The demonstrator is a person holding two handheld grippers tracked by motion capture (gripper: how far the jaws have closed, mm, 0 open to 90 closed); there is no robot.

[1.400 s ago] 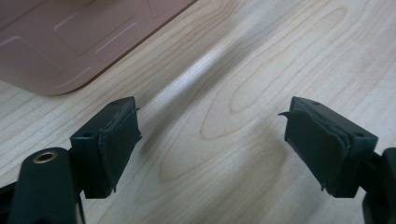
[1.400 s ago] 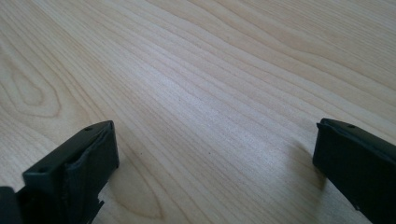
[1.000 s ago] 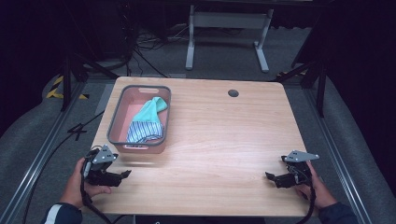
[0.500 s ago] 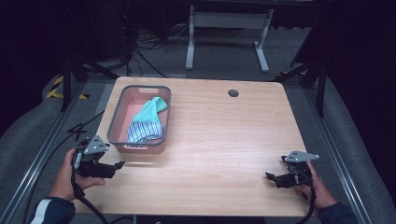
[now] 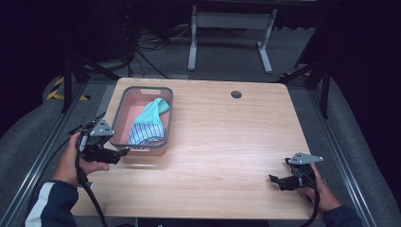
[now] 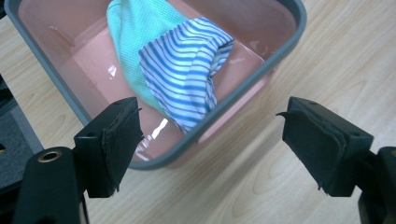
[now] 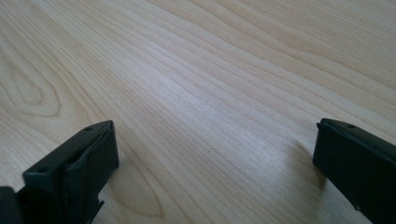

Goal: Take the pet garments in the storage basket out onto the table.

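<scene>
The left tool (image 5: 106, 150) hovers at the near left corner of the pink basin (image 5: 120, 111), its 2 jaws spread wide and holding nothing. In the left gripper view the near rim of the basin (image 6: 196, 142) passes between the jaws, and just beyond it lies the striped cloth (image 6: 187, 79), partly over a teal cloth (image 6: 135, 32). So the cloths lie straight ahead of this tool and a little below it, inside the basin, not on the wood.

The right tool (image 5: 289, 178) sits low near the right front edge of the surface (image 5: 227, 142), also spread wide and empty; its own view gives bare wood grain (image 7: 196, 93) between the jaws. It is well apart from the basin.

In the high view the 2 cloths (image 5: 146, 125) form 1 long bundle that runs from the near end of the basin toward its far right corner. The striped end is the near one. I judge that the left tool is much nearer, and must go over the rim and down to reach it.
</scene>
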